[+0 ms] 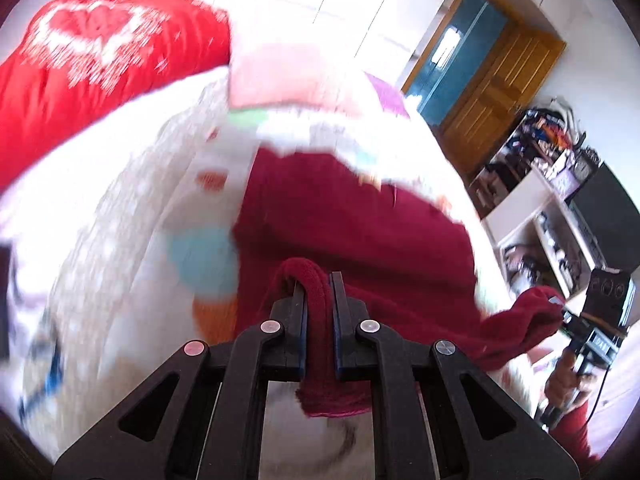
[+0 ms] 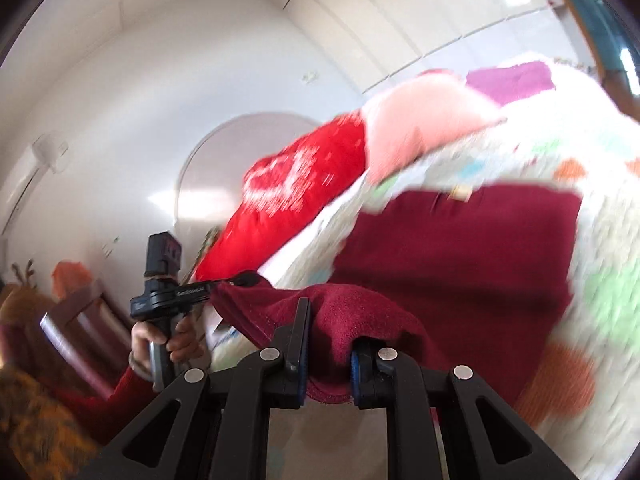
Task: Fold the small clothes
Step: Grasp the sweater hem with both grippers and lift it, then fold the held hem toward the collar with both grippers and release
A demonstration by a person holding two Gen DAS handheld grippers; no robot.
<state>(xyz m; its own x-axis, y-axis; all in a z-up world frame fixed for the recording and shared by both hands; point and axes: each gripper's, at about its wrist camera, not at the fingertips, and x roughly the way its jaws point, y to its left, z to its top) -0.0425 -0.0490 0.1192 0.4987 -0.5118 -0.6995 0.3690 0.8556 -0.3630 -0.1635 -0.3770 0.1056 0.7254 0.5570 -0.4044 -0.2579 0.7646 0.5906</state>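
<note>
A dark red garment (image 1: 352, 224) lies spread on a white blanket with coloured spots (image 1: 132, 240); it also shows in the right wrist view (image 2: 460, 256). My left gripper (image 1: 319, 280) is shut on one edge of the garment and lifts it. My right gripper (image 2: 332, 320) is shut on another edge of the same garment, which drapes over its fingers. In the left wrist view the right gripper (image 1: 560, 312) shows at the far right, holding the cloth. In the right wrist view the left gripper (image 2: 240, 280) shows at the left, holding the cloth. Both views are blurred by motion.
A bright red cloth with a white pattern (image 1: 92, 64), a pink cloth (image 1: 292, 76) and a purple cloth (image 1: 388, 96) lie at the far side of the blanket. A wooden door (image 1: 492, 80) and cluttered shelves (image 1: 552, 184) stand at the right.
</note>
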